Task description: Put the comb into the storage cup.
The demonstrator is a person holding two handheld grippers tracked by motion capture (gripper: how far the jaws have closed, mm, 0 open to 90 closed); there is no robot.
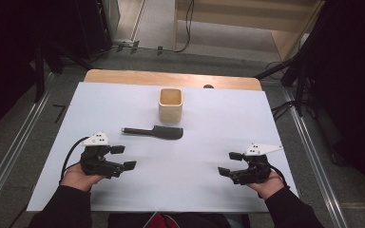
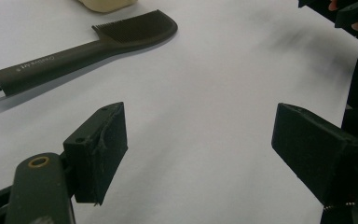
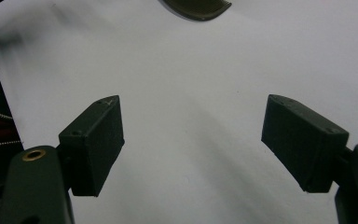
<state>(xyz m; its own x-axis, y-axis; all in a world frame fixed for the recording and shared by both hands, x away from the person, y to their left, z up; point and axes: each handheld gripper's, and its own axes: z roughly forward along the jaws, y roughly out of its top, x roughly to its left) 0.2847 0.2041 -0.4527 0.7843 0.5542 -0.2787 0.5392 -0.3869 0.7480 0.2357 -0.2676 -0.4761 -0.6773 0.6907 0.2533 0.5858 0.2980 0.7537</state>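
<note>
A dark comb (image 1: 156, 132) lies flat on the white sheet (image 1: 199, 142), its handle pointing left; the left gripper view shows the comb (image 2: 84, 46) up close, and its toothed end (image 3: 198, 8) peeks in at the top of the right gripper view. Behind it stands a cream square cup (image 1: 170, 104), upright and hollow. My left gripper (image 1: 123, 157) rests at the front left, jaws wide apart over bare sheet (image 2: 198, 140). My right gripper (image 1: 230, 163) sits at the front right, likewise open with nothing between its jaws (image 3: 191, 144).
The white sheet covers a wooden table (image 1: 171, 77) whose far edge shows bare wood. Dark stands and cables (image 1: 285, 66) flank the table on the floor. The cup's base (image 2: 105, 4) shows at the top of the left gripper view.
</note>
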